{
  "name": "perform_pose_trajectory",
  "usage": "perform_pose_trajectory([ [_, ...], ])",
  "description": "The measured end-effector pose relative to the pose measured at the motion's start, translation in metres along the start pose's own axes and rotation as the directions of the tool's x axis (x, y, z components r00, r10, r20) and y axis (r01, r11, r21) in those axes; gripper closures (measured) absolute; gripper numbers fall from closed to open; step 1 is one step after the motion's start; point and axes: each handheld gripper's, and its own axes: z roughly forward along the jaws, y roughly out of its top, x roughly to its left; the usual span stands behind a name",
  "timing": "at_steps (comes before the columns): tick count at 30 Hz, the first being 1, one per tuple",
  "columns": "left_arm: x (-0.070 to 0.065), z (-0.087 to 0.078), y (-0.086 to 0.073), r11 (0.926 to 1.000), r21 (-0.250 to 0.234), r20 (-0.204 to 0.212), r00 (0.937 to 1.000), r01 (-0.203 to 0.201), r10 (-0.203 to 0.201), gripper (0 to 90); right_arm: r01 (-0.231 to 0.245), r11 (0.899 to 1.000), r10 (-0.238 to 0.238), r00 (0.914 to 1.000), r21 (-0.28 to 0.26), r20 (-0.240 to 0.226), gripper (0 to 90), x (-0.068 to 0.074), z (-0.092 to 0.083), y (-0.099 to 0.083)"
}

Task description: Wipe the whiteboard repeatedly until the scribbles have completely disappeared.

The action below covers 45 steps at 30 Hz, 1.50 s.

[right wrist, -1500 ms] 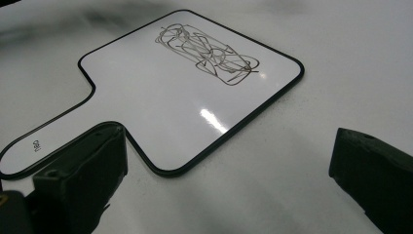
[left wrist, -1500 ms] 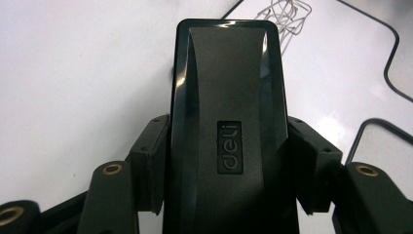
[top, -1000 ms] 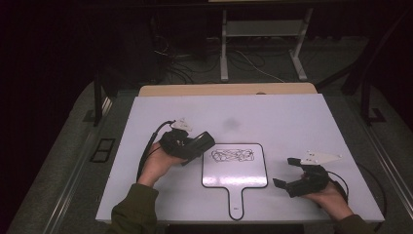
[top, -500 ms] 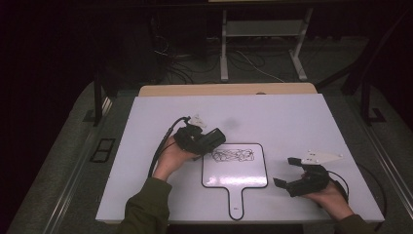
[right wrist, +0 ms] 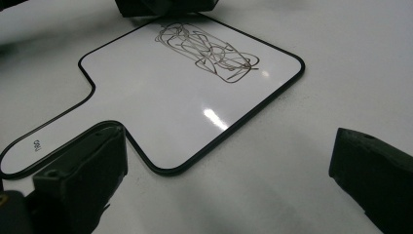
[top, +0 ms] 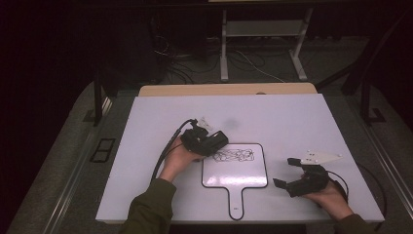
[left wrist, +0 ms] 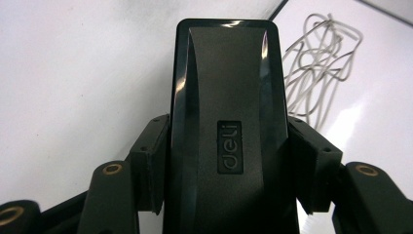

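A small handled whiteboard (top: 234,171) lies flat on the white table, with a black scribble (top: 235,155) near its top edge. My left gripper (top: 215,142) is shut on a black "deli" eraser (left wrist: 228,97), held low at the board's upper left corner, just beside the scribble (left wrist: 316,63). My right gripper (top: 285,171) rests open at the board's right side, nothing between its jaws. In the right gripper view the board (right wrist: 160,107) and the scribble (right wrist: 207,48) lie ahead of the open right gripper (right wrist: 231,165), and the left gripper (right wrist: 165,6) shows at the top edge.
The white tabletop (top: 292,122) extends bare behind and to both sides of the board. A wooden strip (top: 229,89) runs along its far edge. Beyond it are a dark floor, cables and a metal stand (top: 263,29).
My left hand has carried the eraser rightward and down, from left of the board to its upper left corner by the scribble. The right hand has stayed put.
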Motion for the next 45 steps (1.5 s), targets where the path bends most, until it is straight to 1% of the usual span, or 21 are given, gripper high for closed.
perform_pose_trajectory([
  [5, -0.002, 0.006, 0.000, 0.9997, 0.022, -0.025, 0.9996, -0.010, 0.011, 39.6, 0.001, 1.000, -0.001, 1.0000, 0.000, 0.001, 0.0, 0.000, 0.000, 0.000],
  [7, -0.002, 0.007, 0.000, 0.9985, 0.044, -0.037, 0.9988, -0.031, 0.033, 39.6, -0.001, 1.000, 0.001, 1.0000, -0.002, 0.001, 0.0, 0.000, 0.000, 0.000],
  [9, -0.003, 0.010, -0.001, 0.9983, 0.053, -0.046, 0.9986, -0.023, 0.026, 39.6, -0.003, 1.000, 0.003, 1.0000, -0.003, 0.000, 0.0, -0.001, -0.001, 0.000],
  [10, -0.003, 0.010, -0.001, 0.9986, 0.049, -0.043, 0.9988, -0.021, 0.023, 39.6, -0.002, 1.000, 0.002, 1.0000, -0.005, 0.000, 0.0, -0.001, -0.001, 0.000],
  [12, -0.004, 0.010, 0.000, 0.9979, 0.057, -0.047, 0.9984, -0.029, 0.032, 39.6, -0.002, 1.000, 0.002, 1.0000, -0.004, 0.000, 0.0, -0.001, -0.001, 0.000],
  [13, -0.004, 0.010, 0.000, 0.9982, 0.053, -0.049, 0.9983, -0.030, 0.032, 39.6, -0.002, 1.000, 0.002, 1.0000, -0.004, 0.000, 0.0, -0.001, -0.001, 0.000],
  [14, -0.005, 0.010, 0.000, 0.9973, 0.063, -0.052, 0.9978, -0.037, 0.040, 39.7, -0.002, 1.000, 0.002, 1.0000, -0.004, 0.000, 0.0, -0.001, -0.001, 0.000],
  [15, -0.006, 0.010, 0.000, 0.9976, 0.059, -0.056, 0.9976, -0.037, 0.041, 39.7, -0.002, 1.000, 0.002, 1.0000, -0.004, 0.001, 0.0, -0.001, -0.001, 0.000],
  [16, -0.007, 0.010, 0.001, 0.9971, 0.065, -0.056, 0.9974, -0.041, 0.045, 39.6, -0.002, 1.000, 0.002, 1.0000, -0.004, 0.000, 0.0, -0.001, -0.001, 0.000],
  [19, -0.010, 0.011, 0.001, 0.9971, 0.059, -0.047, 0.9976, -0.047, 0.050, 39.7, -0.002, 1.000, 0.002, 1.0000, -0.003, 0.000, 0.0, -0.001, -0.001, 0.000],
  [20, -0.011, 0.011, 0.002, 0.9962, 0.067, -0.043, 0.9973, -0.056, 0.059, 39.7, 0.000, 1.000, 0.000, 1.0000, -0.003, 0.000, 0.0, -0.001, -0.001, 0.000],
  [25, -0.017, 0.013, 0.003, 0.9962, 0.059, -0.017, 0.9977, -0.064, 0.066, 39.6, -0.002, 1.000, 0.002, 1.0000, -0.001, 0.001, 0.0, -0.001, 0.000, 0.000],
  [28, -0.019, 0.013, 0.003, 0.9952, 0.064, -0.012, 0.9971, -0.074, 0.075, 39.7, 0.000, 1.000, 0.000, 1.0000, 0.000, 0.002, 0.0, -0.001, 0.000, 0.000],
  [30, -0.018, 0.013, 0.003, 0.9952, 0.064, -0.012, 0.9971, -0.074, 0.075, 39.6, 0.000, 1.000, 0.000, 1.0000, 0.000, 0.002, 0.0, -0.001, -0.001, 0.000],
  [31, -0.018, 0.013, 0.003, 0.9957, 0.066, -0.013, 0.9977, -0.065, 0.066, 39.7, 0.000, 1.000, 0.000, 1.0000, 0.000, 0.002, 0.0, -0.001, -0.001, 0.000],
  [32, -0.016, 0.013, 0.003, 0.9956, 0.063, -0.015, 0.9974, -0.069, 0.070, 39.7, 0.000, 1.000, 0.000, 1.0000, 0.000, 0.002, 0.0, -0.001, -0.001, 0.000],
  [36, -0.010, 0.011, 0.001, 0.9963, 0.067, -0.041, 0.9976, -0.053, 0.056, 39.7, -0.001, 1.000, 0.001, 1.0000, 0.000, 0.002, 0.0, -0.001, -0.001, 0.000],
  [37, -0.009, 0.011, 0.001, 0.9971, 0.063, -0.044, 0.9980, -0.043, 0.046, 39.7, 0.000, 1.000, 0.000, 1.0000, -0.001, 0.001, 0.0, -0.001, -0.001, 0.000],
  [39, -0.005, 0.010, 0.000, 0.9973, 0.064, -0.049, 0.9980, -0.036, 0.039, 39.7, 0.001, 1.000, -0.001, 1.0000, 0.000, 0.002, 0.0, -0.001, -0.001, 0.000],
  [40, -0.004, 0.010, -0.001, 0.9978, 0.056, -0.054, 0.9978, -0.035, 0.038, 39.7, 0.000, 1.000, 0.000, 1.0000, 0.000, 0.001, 0.0, -0.001, -0.001, 0.000],
  [45, -0.001, 0.009, 0.000, 0.9976, 0.064, -0.064, 0.9975, -0.027, 0.031, 39.7, 0.002, 1.000, -0.002, 1.0000, 0.001, 0.003, 0.0, -0.001, 0.000, 0.000],
])
